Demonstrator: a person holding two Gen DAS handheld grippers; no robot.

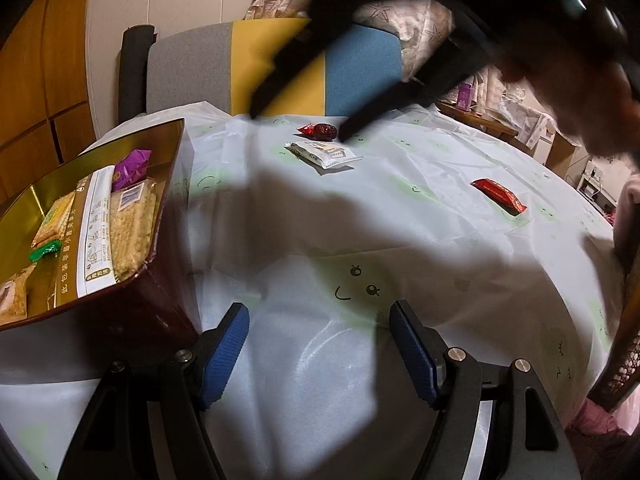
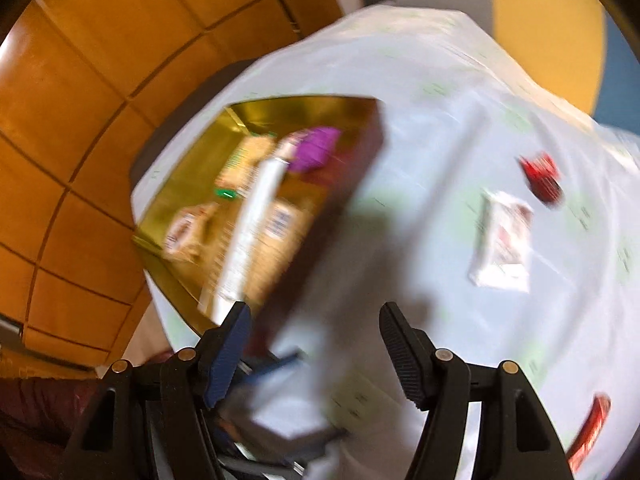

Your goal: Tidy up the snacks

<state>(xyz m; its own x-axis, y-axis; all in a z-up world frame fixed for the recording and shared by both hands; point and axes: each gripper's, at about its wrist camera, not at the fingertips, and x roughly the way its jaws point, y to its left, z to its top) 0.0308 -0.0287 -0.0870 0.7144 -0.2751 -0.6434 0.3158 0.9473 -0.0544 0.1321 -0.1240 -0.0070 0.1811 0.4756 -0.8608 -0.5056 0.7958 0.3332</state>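
Now both tools gape empty — left tool (image 1: 318, 344) beside the box (image 1: 132, 312), right tool (image 2: 316, 344) crossing the tabletop (image 1: 420, 216); next, seemingly, the white packet (image 1: 326, 154).

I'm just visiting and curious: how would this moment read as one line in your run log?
left gripper: open, empty | right gripper: open, empty | box: holds snacks | on table: white packet, two red packets

A dark red cardboard box with a gold lining (image 1: 160, 304) stands open at the left of the worktop, holding cracker packs, a purple wrapper and a small green sweet. Three snacks lie loose on the worktop: a flat white packet (image 1: 326, 154), just behind it a small red-wrapped sweet (image 1: 318, 130), and well to the right a long red wrapper (image 1: 500, 195).
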